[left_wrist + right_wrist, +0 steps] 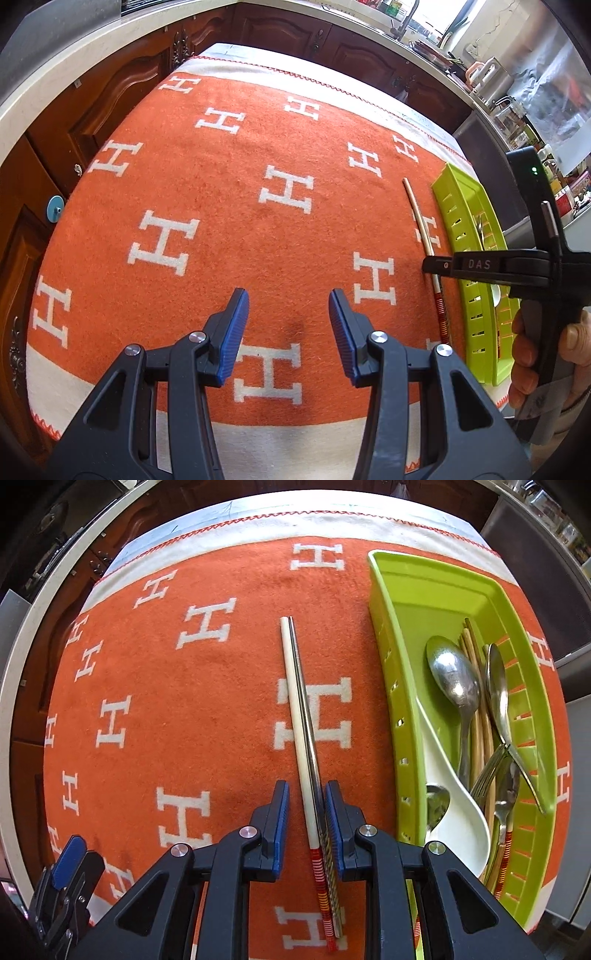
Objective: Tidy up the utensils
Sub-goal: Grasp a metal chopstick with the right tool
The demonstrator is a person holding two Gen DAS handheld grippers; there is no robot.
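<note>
Two chopsticks lie side by side on the orange cloth [221, 709]: a cream one [295, 709] with a red-striped end and a metal one [306, 709]. My right gripper [306, 812] points down over their thick ends, jaws straddling both. Its right pad is against the metal one and a gap shows on the left, so it is open. The left wrist view shows this gripper [439, 266] over the cream chopstick [417, 214]. My left gripper [288, 321] stands open over bare cloth. The green tray [388, 635] holds metal spoons [452, 679], a white ceramic spoon [454, 819], a fork [491, 771] and wooden chopsticks [476, 716].
The cloth with white H marks covers a small table; its far edge [295, 74] faces dark wooden cabinets [110, 96] under a pale countertop. A counter with jars and bottles [517, 110] runs at the right. A person's hand [524, 354] grips the right tool.
</note>
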